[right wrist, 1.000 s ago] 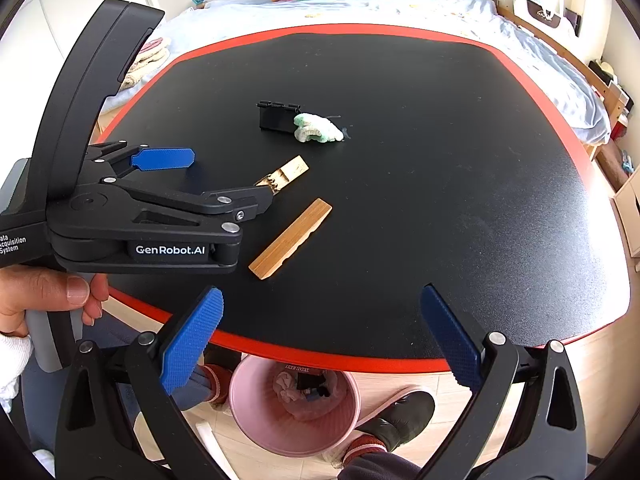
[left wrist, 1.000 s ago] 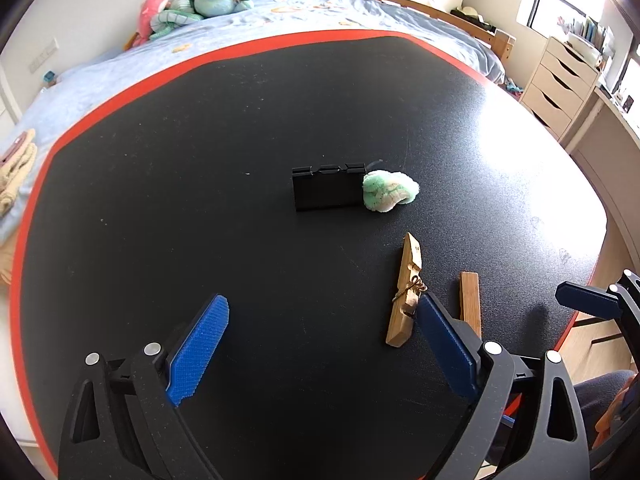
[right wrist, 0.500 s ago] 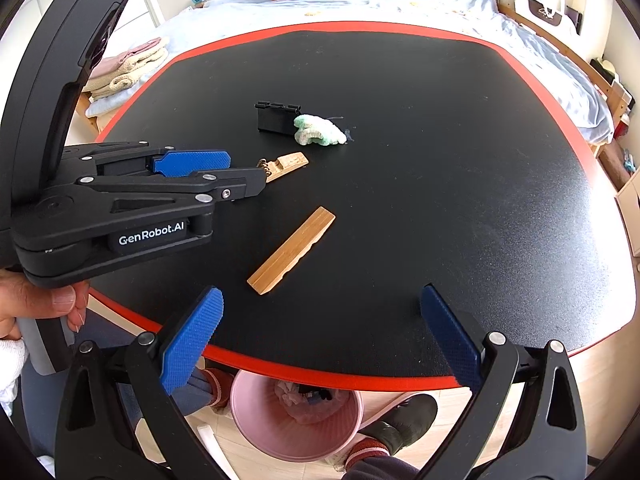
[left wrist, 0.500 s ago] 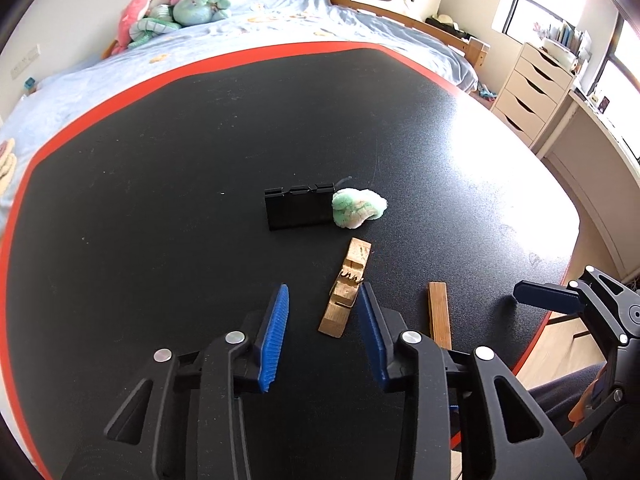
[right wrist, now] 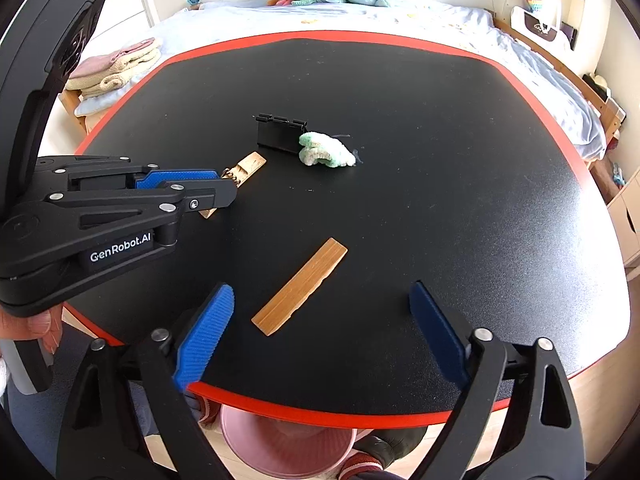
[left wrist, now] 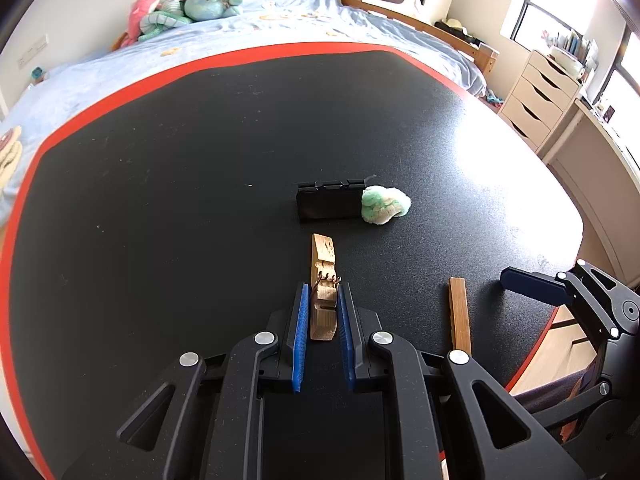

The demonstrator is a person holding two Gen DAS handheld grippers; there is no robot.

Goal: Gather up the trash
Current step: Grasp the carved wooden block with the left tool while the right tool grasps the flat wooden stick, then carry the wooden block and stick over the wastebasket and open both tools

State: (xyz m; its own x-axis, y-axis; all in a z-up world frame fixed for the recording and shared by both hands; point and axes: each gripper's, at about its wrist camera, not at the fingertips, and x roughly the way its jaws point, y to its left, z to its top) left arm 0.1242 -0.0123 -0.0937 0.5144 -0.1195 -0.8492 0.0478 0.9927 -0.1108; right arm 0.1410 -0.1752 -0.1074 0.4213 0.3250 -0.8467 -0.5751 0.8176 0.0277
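Now the left claw (left wrist: 322, 308) clenches the clothespin half (left wrist: 322, 280) to bin it; the right claw (right wrist: 320, 324) hangs released over the bench's (right wrist: 440, 160) near edge.

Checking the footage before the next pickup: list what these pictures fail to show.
- Pink bin: right wrist view, table edge and frame bottom cut it off; contents unreadable.
- Clothespin half: left wrist view, left tongs flank its near end; contact uncertain.
- Wooden strip: near end hidden behind the tongs' body.

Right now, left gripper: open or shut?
Shut on the broken clothespin half. The left gripper has both blue pads against the wood's sides, as the right wrist view also shows.
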